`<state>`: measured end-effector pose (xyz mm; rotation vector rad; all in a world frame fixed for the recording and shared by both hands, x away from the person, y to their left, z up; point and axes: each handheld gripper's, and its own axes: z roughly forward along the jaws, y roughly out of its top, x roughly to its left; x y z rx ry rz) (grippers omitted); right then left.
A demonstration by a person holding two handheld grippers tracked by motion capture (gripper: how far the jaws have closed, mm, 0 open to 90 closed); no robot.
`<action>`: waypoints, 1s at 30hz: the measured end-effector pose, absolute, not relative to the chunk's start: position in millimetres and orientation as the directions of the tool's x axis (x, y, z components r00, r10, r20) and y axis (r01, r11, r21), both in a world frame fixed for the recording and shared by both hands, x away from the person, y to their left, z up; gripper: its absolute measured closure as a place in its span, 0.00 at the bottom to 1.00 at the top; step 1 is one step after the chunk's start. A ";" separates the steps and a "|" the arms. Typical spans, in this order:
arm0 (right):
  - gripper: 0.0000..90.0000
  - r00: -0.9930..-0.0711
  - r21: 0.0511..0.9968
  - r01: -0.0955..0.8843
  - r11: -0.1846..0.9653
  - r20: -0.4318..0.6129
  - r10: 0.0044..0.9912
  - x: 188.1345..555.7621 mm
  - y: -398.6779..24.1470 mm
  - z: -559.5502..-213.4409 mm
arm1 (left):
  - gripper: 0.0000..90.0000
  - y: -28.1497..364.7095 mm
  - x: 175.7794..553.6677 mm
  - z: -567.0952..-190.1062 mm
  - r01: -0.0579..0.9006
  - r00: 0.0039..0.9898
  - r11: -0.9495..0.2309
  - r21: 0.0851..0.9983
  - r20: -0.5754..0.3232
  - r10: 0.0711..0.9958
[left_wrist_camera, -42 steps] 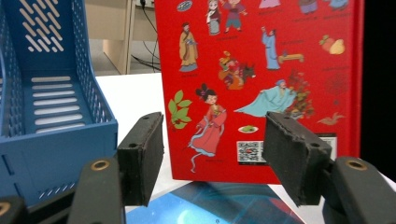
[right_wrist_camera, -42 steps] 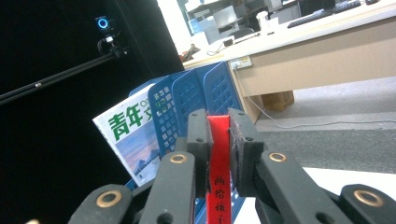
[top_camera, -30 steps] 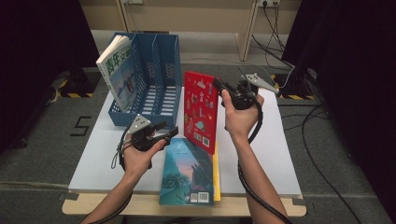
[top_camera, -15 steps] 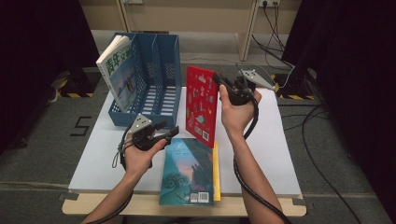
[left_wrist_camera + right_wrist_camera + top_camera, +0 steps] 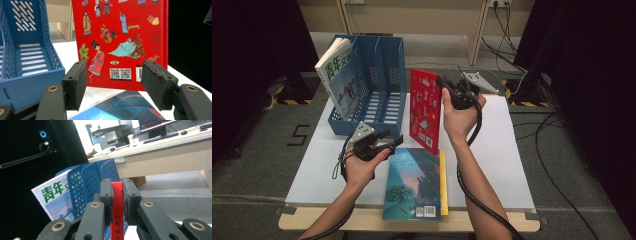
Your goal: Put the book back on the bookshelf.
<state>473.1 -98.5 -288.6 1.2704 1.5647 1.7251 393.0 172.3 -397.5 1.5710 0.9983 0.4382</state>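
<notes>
High view: right gripper (image 5: 447,86) holds red book (image 5: 424,112) upright on tabletop (image 5: 502,150), just beside blue rack (image 5: 377,90), prob. lined up for a slot. Left gripper (image 5: 384,142) rests near teal book (image 5: 414,182).

Left gripper view: jaws released, nothing btwn pads; red book (image 5: 120,42) stands ahead, apart.

Right gripper view: jaws clenched on red book's spine (image 5: 116,215), keeping it vertical; rack (image 5: 92,182) w/ magazine (image 5: 56,200) beyond.
</notes>
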 end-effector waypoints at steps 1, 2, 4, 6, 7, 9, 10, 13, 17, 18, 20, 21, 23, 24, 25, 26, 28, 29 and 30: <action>0.90 -0.450 0.946 0.228 -0.229 0.310 0.838 473.3 -98.0 -288.9 | 0.41 172.4 393.1 -397.4 0.356 0.566 0.029 0.934 -0.240 0.789; 0.90 -0.451 0.948 0.225 -0.226 0.307 0.838 473.9 -97.9 -289.2 | 0.41 172.4 393.4 -397.4 0.356 0.565 0.029 0.934 -0.240 0.789; 0.90 -0.448 0.948 0.221 -0.227 0.306 0.840 474.2 -97.5 -289.7 | 0.41 172.3 394.0 -397.4 0.358 0.565 0.024 0.934 -0.237 0.790; 0.90 -0.448 0.952 0.211 -0.222 0.296 0.844 474.9 -97.0 -289.9 | 0.41 171.4 394.7 -397.9 0.359 0.566 0.022 0.933 -0.237 0.790; 0.90 -0.448 0.952 0.210 -0.222 0.296 0.844 475.2 -96.6 -289.9 | 0.41 170.8 395.2 -398.1 0.359 0.567 0.020 0.933 -0.235 0.790; 0.90 -0.440 0.953 0.207 -0.221 0.292 0.849 476.1 -96.0 -289.4 | 0.41 169.7 396.2 -398.1 0.362 0.566 0.016 0.932 -0.233 0.790; 0.90 -0.440 0.956 0.195 -0.217 0.283 0.853 477.2 -96.0 -289.4 | 0.41 169.0 397.1 -398.1 0.360 0.568 0.014 0.933 -0.231 0.790; 0.90 -0.430 0.959 0.185 -0.215 0.276 0.859 478.6 -94.0 -288.5 | 0.41 166.5 401.0 -397.1 0.356 0.566 0.011 0.934 -0.225 0.794; 0.90 -0.426 0.961 0.175 -0.213 0.268 0.864 482.6 -90.8 -288.8 | 0.41 160.4 406.9 -393.7 0.339 0.566 0.010 0.941 -0.213 0.796; 0.90 -0.425 0.961 0.176 -0.212 0.269 0.864 483.7 -89.7 -289.3 | 0.41 158.3 408.7 -392.9 0.335 0.568 0.009 0.942 -0.210 0.796; 0.90 -0.423 0.961 0.176 -0.213 0.269 0.865 486.7 -86.7 -290.7 | 0.40 153.0 413.6 -391.3 0.323 0.568 0.004 0.946 -0.197 0.799; 0.90 -0.423 0.962 0.175 -0.208 0.265 0.867 487.8 -85.5 -291.5 | 0.40 151.2 415.5 -390.6 0.318 0.570 0.000 0.948 -0.192 0.799; 0.90 -0.423 0.962 0.176 -0.207 0.264 0.867 489.6 -83.1 -292.9 | 0.39 145.6 420.7 -388.4 0.310 0.574 -0.003 0.951 -0.184 0.798; 0.90 -0.422 0.961 0.181 -0.207 0.266 0.867 490.1 -81.8 -293.6 | 0.39 142.3 423.0 -387.2 0.309 0.577 -0.003 0.951 -0.185 0.796; 0.90 -0.422 0.961 0.183 -0.205 0.265 0.867 490.8 -80.8 -294.4 | 0.38 138.3 425.7 -385.6 0.303 0.581 -0.012 0.953 -0.175 0.795; 0.90 -0.423 0.961 0.185 -0.205 0.266 0.866 491.7 -80.0 -295.6 | 0.38 134.5 427.6 -384.2 0.297 0.584 -0.012 0.955 -0.172 0.793; 0.90 -0.422 0.960 0.189 -0.208 0.270 0.865 493.0 -79.2 -296.9 | 0.36 128.4 431.0 -381.4 0.287 0.591 -0.020 0.958 -0.161 0.791; 0.90 -0.421 0.961 0.189 -0.204 0.267 0.867 493.7 -79.2 -297.8 | 0.36 124.9 433.1 -379.7 0.282 0.593 -0.026 0.959 -0.153 0.791; 0.90 -0.421 0.960 0.192 -0.203 0.267 0.867 494.1 -79.0 -298.2 | 0.35 120.2 435.6 -377.3 0.274 0.597 -0.030 0.961 -0.145 0.789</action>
